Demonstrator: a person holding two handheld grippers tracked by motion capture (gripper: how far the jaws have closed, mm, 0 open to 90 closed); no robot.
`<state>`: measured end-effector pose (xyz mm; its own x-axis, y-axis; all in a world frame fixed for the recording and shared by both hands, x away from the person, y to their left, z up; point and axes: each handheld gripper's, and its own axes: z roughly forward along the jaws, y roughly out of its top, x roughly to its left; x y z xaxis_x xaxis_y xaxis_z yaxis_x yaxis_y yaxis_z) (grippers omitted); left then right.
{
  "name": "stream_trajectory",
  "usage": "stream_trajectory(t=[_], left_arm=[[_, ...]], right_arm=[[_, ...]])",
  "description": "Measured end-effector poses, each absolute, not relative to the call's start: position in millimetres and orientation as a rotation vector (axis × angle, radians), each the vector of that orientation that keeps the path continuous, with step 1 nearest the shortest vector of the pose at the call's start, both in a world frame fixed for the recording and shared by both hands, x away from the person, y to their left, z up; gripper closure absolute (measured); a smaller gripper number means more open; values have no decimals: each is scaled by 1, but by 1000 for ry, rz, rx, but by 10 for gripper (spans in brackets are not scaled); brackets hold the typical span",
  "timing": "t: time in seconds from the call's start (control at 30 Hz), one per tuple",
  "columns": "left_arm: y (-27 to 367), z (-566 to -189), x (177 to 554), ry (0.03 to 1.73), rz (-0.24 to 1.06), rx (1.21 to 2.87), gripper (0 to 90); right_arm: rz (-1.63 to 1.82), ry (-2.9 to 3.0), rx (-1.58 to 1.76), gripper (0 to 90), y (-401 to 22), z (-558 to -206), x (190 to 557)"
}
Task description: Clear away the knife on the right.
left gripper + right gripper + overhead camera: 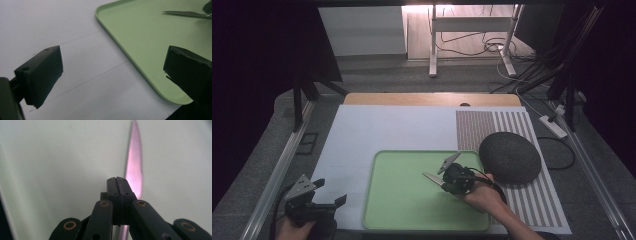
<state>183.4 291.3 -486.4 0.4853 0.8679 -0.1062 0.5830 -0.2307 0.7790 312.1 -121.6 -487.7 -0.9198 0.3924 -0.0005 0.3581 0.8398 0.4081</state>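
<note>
The thin silver metal blade (134,167) is held by the right gripper (443,181), whose two black jaws are seen in the right gripper view pressed flat together, with the blade passing just beside and under their closed tips; whether the metal is truly pinched between them or only lies beneath them cannot be told. In the high view the blade (430,177) is found over the pale green plastic tray (402,210), near the tray's middle, toward its 3 o'clock side. Its long axis is judged to run roughly from 4 o'clock to 10 o'clock on the table, with the pointed tip directed toward 10 o'clock, away from the hand.

A slip or rotation of the blade is considered the main risk, since so thin and smooth a piece offers little surface to the jaws. The tip could also be dragged across the tray floor if the wrist is lowered.

The left gripper (330,193) is held wide apart and empty at the table's 7 o'clock, over the white sheet (377,130). A dark grey woven dome (510,157) lies at 3 o'clock, just beside the tray.
</note>
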Motion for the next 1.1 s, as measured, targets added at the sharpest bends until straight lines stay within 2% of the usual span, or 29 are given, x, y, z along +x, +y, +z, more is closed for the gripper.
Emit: stream_trajectory(t=[0.17,0.4,1.1], left_arm=[[292,-486,183,1200,452,1929,34],[291,-486,183,1197,457,1936,34],[290,-486,183,1191,463,1944,34]], right_arm=[[594,2932,572,899,-117,-501,318],[575,2877,680,899,-142,-499,332],[566,2837,855,899,-183,-496,339]])
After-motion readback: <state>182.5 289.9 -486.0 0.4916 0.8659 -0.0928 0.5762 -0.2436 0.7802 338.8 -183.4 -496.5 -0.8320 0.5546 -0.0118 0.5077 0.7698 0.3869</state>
